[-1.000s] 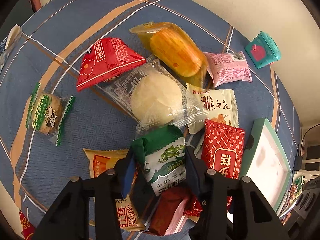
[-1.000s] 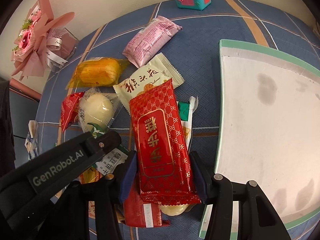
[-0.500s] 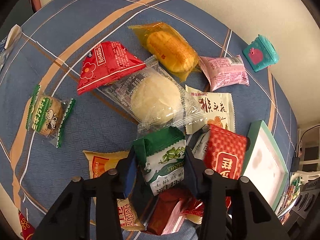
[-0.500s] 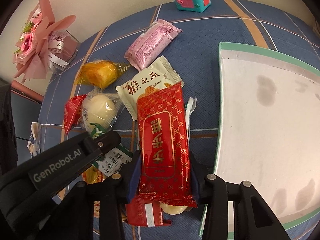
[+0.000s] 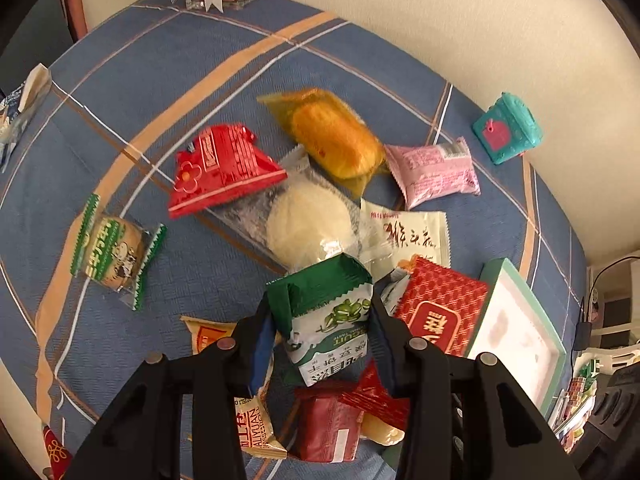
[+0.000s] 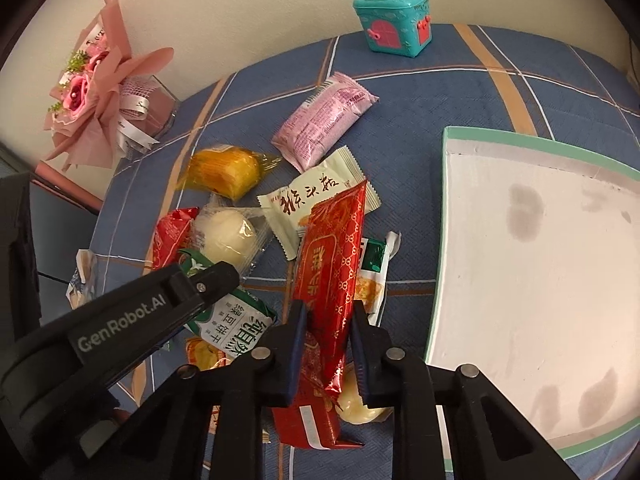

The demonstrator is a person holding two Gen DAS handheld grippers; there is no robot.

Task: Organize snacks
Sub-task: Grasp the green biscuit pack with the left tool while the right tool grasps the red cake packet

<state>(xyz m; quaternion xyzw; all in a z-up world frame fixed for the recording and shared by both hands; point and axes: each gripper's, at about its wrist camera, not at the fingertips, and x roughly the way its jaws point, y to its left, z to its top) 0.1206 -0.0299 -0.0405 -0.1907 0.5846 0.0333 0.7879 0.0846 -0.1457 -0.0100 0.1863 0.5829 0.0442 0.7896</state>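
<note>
In the left wrist view, the left tongs (image 5: pixel 320 336) are gripping the green-and-white foil snack packet (image 5: pixel 326 320), now lifting it off the pile on the blue plaid tabletop (image 5: pixel 120 80). In the right wrist view, the right tongs (image 6: pixel 328 344), having just been closing, are pinching the long red patterned foil packet (image 6: pixel 334 264) across its width, now tipped on edge, its long axis pointing ahead and the white green-rimmed tray (image 6: pixel 444 240) lying just to the right.

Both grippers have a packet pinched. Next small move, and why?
Probably lift the right gripper a little and carry its red packet toward the tray. Its jaws have just closed on the packet, which now stands tilted above the pile, and the tray lies bare right beside it. The left gripper holds the green packet.
</note>
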